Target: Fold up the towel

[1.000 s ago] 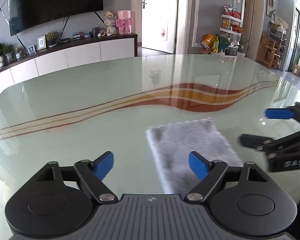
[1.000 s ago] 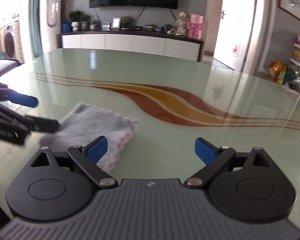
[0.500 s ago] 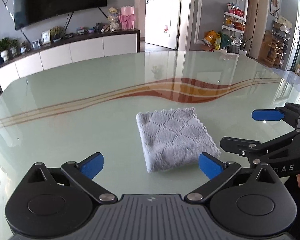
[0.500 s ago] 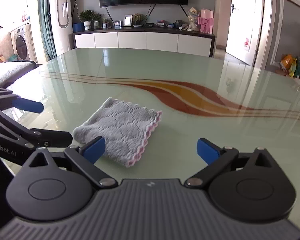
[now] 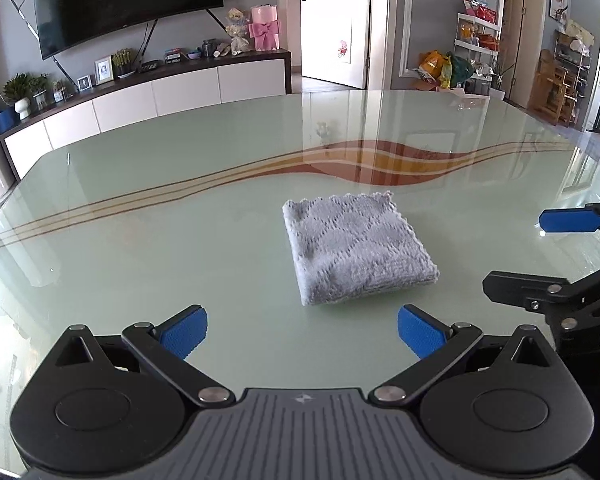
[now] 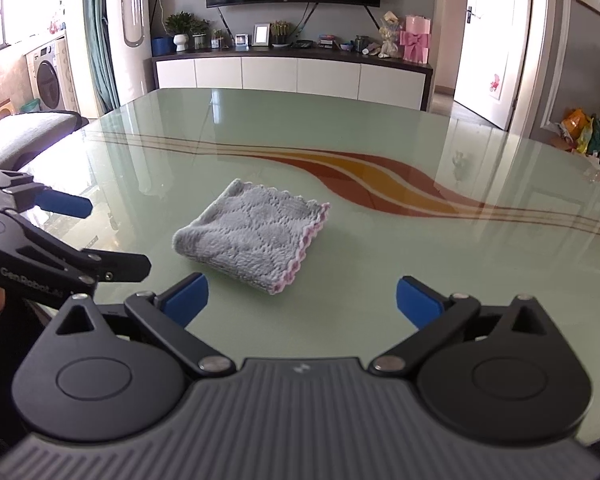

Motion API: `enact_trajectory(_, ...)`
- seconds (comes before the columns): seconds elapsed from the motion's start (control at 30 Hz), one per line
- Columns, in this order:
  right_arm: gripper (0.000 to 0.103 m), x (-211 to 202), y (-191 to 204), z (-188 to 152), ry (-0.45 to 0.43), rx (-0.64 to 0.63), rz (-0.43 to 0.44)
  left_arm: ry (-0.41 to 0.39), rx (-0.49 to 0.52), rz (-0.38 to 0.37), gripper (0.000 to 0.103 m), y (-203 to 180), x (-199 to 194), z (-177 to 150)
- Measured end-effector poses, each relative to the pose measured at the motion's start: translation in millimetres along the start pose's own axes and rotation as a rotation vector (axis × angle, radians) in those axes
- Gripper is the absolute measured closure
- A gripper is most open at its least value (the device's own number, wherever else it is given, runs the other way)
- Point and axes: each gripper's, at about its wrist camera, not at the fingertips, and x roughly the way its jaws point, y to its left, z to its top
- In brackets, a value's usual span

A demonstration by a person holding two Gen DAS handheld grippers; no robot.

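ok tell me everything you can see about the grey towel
The towel is a small grey fleecy cloth with a quilted diamond texture, and its scalloped edge is pink-trimmed in the right wrist view. It is folded into a compact, roughly square stack of several layers, with rounded folds on two sides and loose edges on the others. It lies flat on the glossy green glass table, just short of the brown and orange wave stripe. Nothing else touches it; both grippers are clear of it.

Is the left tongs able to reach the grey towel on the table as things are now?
Probably yes. The left tongs stand open, nothing between them, and the folded towel lies just ahead on bare glass table. The right tongs sit off to the side, not across the path.
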Motion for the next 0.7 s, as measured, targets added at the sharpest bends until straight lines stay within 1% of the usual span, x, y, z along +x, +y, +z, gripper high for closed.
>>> enact_trajectory(0.3, 0.000, -11.6, 3.6, -2.1, 0.006, 0.020, 0.019, 0.033, -0.010, 0.006, 0.001, -2.2, -10.2, -5.5)
enact_trajectory(0.7, 0.000, -29.9, 7.6, -2.8, -0.027, 0.030, 0.041, 0.037, -0.019, 0.028, 0.001, -10.7, -27.5, -8.9)
